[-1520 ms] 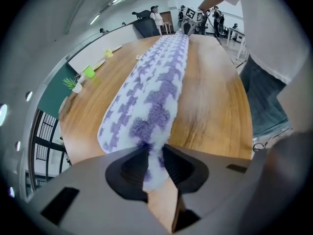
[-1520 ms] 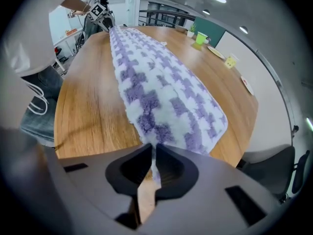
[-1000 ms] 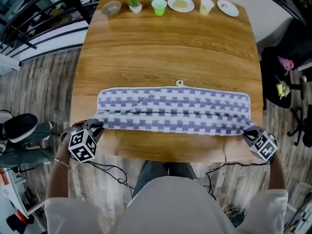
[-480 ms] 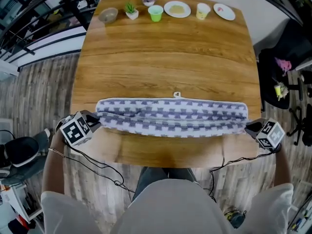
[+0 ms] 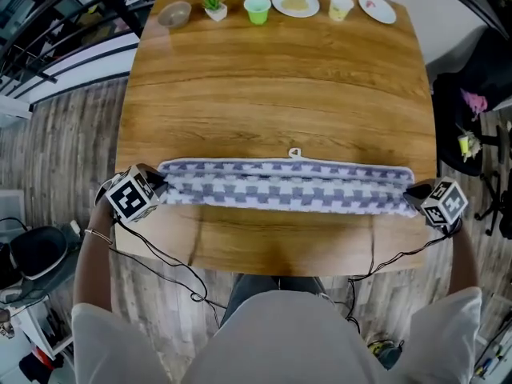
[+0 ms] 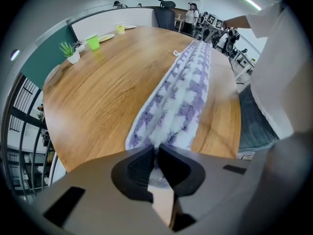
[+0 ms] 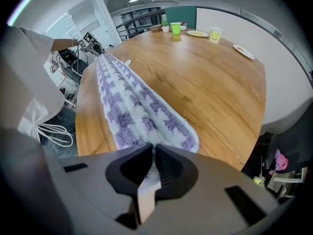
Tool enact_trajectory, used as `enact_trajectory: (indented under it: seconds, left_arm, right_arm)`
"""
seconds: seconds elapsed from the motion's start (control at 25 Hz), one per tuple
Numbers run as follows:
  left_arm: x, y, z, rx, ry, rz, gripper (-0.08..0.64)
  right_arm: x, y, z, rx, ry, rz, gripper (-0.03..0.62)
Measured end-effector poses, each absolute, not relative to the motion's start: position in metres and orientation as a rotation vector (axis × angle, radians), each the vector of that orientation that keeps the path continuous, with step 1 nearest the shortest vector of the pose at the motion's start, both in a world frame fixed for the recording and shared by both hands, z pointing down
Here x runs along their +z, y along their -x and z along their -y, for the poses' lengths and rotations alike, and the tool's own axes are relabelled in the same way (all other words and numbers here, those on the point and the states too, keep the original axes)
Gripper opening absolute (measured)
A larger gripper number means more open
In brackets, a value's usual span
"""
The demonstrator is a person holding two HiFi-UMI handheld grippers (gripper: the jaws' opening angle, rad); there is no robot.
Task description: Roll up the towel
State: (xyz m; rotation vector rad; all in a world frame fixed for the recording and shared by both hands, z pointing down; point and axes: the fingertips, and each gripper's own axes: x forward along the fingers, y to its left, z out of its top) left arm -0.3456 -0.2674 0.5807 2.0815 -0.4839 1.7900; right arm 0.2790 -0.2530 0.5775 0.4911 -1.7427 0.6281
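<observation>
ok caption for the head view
Folded towel on a wooden table, left gripper and right gripper pinching its ends

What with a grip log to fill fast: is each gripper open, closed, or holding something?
Left gripper: closed on the towel's left end.
Right gripper: closed on the towel's right end.

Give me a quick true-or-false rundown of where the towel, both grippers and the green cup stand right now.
1. The left gripper is shut on one end of the towel. True.
2. The right gripper hangs open above the table. False: it is shut on the towel's other end.
3. The towel lies as a long narrow band across the table. True.
4. The green cup stands on the towel. False: it stands at the table's far edge, apart from the towel.
</observation>
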Motion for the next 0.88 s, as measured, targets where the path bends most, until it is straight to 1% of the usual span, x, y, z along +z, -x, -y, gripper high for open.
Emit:
enact_trajectory:
  seconds: [0.16, 0.36, 0.44, 0.6, 0.88]
  left_arm:
    - [0.582, 0.347, 0.269, 1.79, -2.105, 0.518, 0.049]
    - [0.568, 0.357, 0.274, 1.676, -2.139, 0.608, 0.109]
    - [0.563, 0.363, 0.275, 1.648, -2.147, 0.641, 0.123]
    - [0.55, 0.373, 0.275, 1.619, -2.169, 0.7, 0.141]
    - [0.515, 0.376, 0.264, 1.583, -2.265, 0.806, 0.147]
  right_arm:
    - [0.582, -0.278, 0.253, 0.571, -0.497, 1.729, 0.038]
    - [0.571, -0.284, 0.261, 0.551, -0.58, 1.747, 0.111]
    - [0.565, -0.288, 0.262, 0.559, -0.618, 1.758, 0.13]
    - [0.552, -0.296, 0.265, 0.552, -0.684, 1.777, 0.152]
    - [0.519, -0.308, 0.257, 0.489, -0.803, 1.796, 0.152]
